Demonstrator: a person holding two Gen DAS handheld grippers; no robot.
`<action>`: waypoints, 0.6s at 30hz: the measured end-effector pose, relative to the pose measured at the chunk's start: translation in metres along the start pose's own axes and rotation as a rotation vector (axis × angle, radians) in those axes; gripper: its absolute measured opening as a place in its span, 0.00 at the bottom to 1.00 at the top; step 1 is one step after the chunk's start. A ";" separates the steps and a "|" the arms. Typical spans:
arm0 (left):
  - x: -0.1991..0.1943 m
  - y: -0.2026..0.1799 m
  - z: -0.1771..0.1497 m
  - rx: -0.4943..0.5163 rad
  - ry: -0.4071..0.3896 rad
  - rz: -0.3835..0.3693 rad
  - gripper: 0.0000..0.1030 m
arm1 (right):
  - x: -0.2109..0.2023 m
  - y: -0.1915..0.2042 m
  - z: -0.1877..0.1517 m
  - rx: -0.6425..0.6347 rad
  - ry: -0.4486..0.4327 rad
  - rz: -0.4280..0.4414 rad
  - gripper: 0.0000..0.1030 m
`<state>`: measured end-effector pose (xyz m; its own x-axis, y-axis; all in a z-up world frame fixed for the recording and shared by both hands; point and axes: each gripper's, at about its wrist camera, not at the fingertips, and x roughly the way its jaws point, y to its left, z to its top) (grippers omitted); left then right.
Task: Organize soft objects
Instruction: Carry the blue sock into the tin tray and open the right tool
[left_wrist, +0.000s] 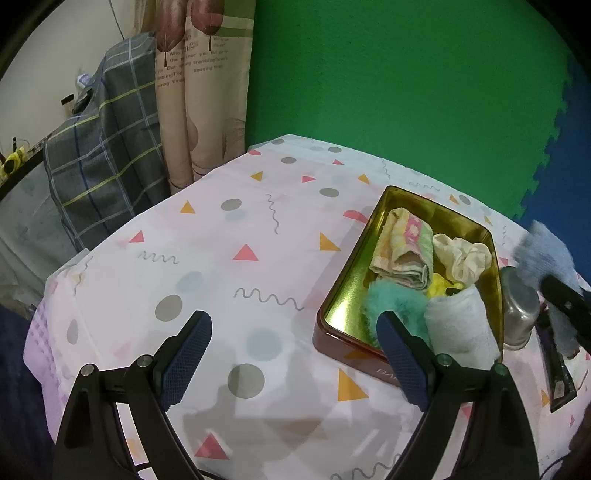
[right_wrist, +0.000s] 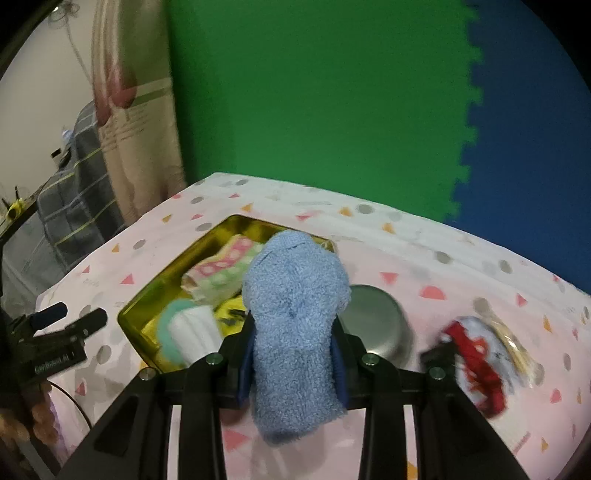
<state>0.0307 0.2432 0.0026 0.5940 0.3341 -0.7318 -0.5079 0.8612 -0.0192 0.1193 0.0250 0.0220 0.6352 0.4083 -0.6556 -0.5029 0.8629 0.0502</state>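
A gold tin (left_wrist: 343, 291) stands on the patterned table and holds a pastel folded cloth (left_wrist: 402, 247), a cream scrunchie (left_wrist: 461, 254), a yellow item (left_wrist: 441, 286), a teal fluffy item (left_wrist: 388, 299) and a white rolled towel (left_wrist: 458, 325). My left gripper (left_wrist: 295, 354) is open and empty, just left of the tin's near corner. My right gripper (right_wrist: 293, 332) is shut on a blue towel (right_wrist: 295, 314), held above the table by the tin's (right_wrist: 147, 295) right side. The blue towel also shows at the right edge of the left wrist view (left_wrist: 543, 254).
A metal cup (right_wrist: 376, 321) lies on its side right of the tin; it also shows in the left wrist view (left_wrist: 517, 306). A red and white item (right_wrist: 476, 354) and a packet (right_wrist: 506, 332) lie further right. A dark flat object (left_wrist: 557, 373) lies near the cup.
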 end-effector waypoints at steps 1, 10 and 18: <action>0.000 0.000 0.000 0.001 0.002 -0.001 0.86 | 0.005 0.005 0.002 -0.006 0.003 0.004 0.33; 0.001 -0.001 -0.001 0.003 0.004 -0.011 0.86 | 0.050 0.040 0.023 -0.033 0.038 0.019 0.33; 0.003 -0.001 -0.001 0.001 0.019 -0.016 0.87 | 0.069 0.052 0.022 -0.050 0.072 0.039 0.43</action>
<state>0.0327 0.2435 -0.0003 0.5902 0.3129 -0.7441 -0.4978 0.8667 -0.0304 0.1499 0.1047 -0.0043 0.5717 0.4177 -0.7062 -0.5562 0.8301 0.0407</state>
